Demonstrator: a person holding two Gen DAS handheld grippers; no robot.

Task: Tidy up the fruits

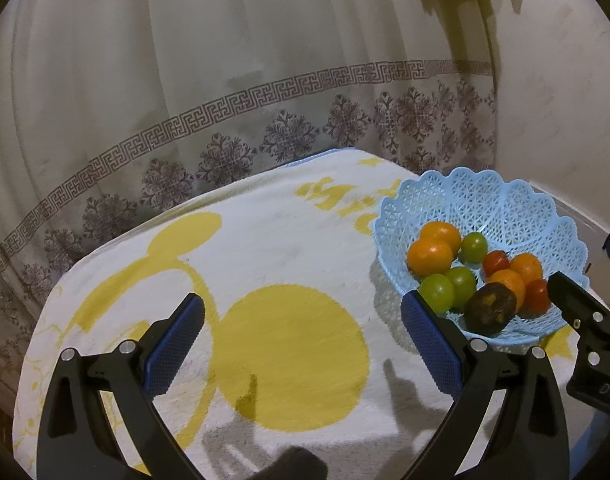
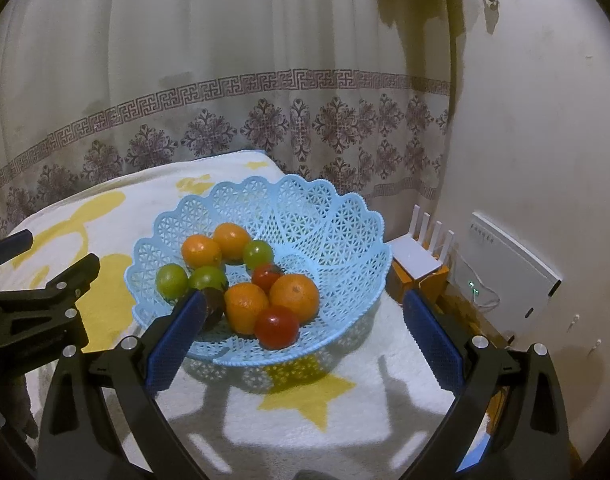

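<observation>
The blue lattice basket (image 2: 305, 216) stands on a bench covered by a white towel (image 1: 265, 232) printed with yellow shapes; yellow lettering runs across the towel just behind the basket, cut off by its rim and not readable. All the fruit lies inside the basket: four oranges, one of them (image 2: 295, 294) near the front; three green tomatoes, one (image 2: 171, 280) against the left wall; two red tomatoes, the nearer (image 2: 277, 326) at the front rim; and a dark brown fruit (image 1: 489, 308) at the near edge, touching an orange.

The left hand-held gripper (image 1: 303, 344) hangs over the bare towel to the left of the basket, its jaws spread wide with nothing between them; its right finger overlaps the basket's near rim in the left wrist view. The right hand-held gripper (image 2: 305, 330) points at the basket's front, jaws equally wide and gripping nothing, though the front of the basket sits between the fingers in its view; its body carries pale letters, of which only "DA" can be read before the picture's edge.

Behind hangs a cream curtain (image 2: 225, 80) with a key-pattern band; by the wall a white router (image 2: 419, 252) and a white panel (image 2: 509, 264) whose small print is illegible.
</observation>
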